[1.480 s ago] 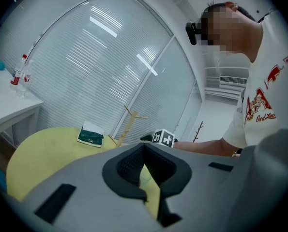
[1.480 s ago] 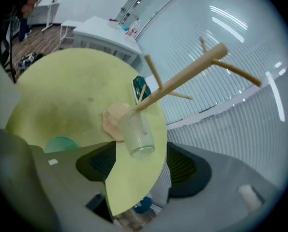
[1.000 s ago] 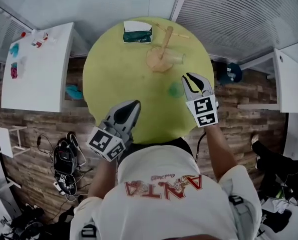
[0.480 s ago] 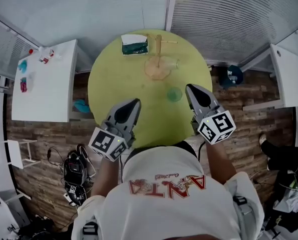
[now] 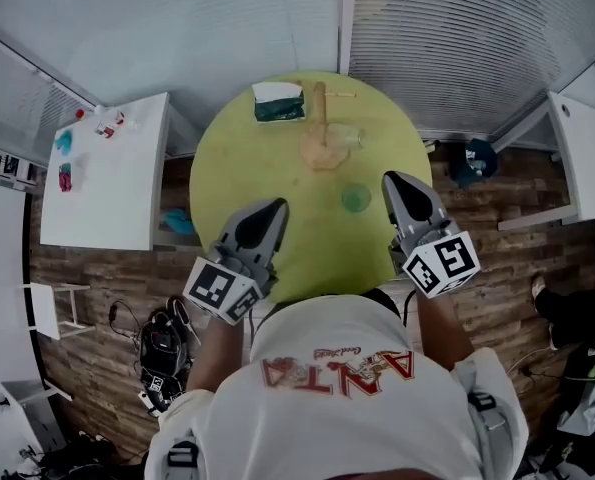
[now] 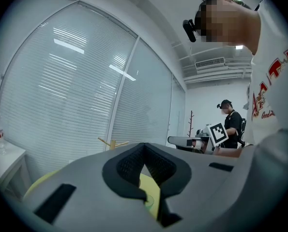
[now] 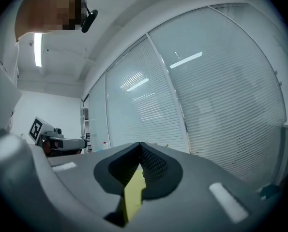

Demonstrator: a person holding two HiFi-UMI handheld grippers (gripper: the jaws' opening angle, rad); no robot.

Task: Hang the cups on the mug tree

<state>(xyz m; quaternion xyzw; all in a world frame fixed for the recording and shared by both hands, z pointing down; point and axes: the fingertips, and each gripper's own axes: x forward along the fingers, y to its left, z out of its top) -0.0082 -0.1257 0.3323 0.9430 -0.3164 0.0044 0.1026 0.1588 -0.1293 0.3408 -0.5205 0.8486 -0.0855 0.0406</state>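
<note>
The left gripper (image 5: pixel 269 211) and the right gripper (image 5: pixel 395 182) are hovering over the near edge of the round yellow-green table (image 5: pixel 217 183), each with its jaws pressed together and nothing between them. The pale wooden mug tree (image 5: pixel 320 118) is standing near the table's far edge, with a clear plastic cup (image 5: pixel 345 136) resting just beside its base and a green-and-white box (image 5: pixel 278 101) sitting at the far edge to its left. A small translucent green cup (image 5: pixel 355 199) is sitting toward the right edge, just beside the right gripper's tip.
</note>
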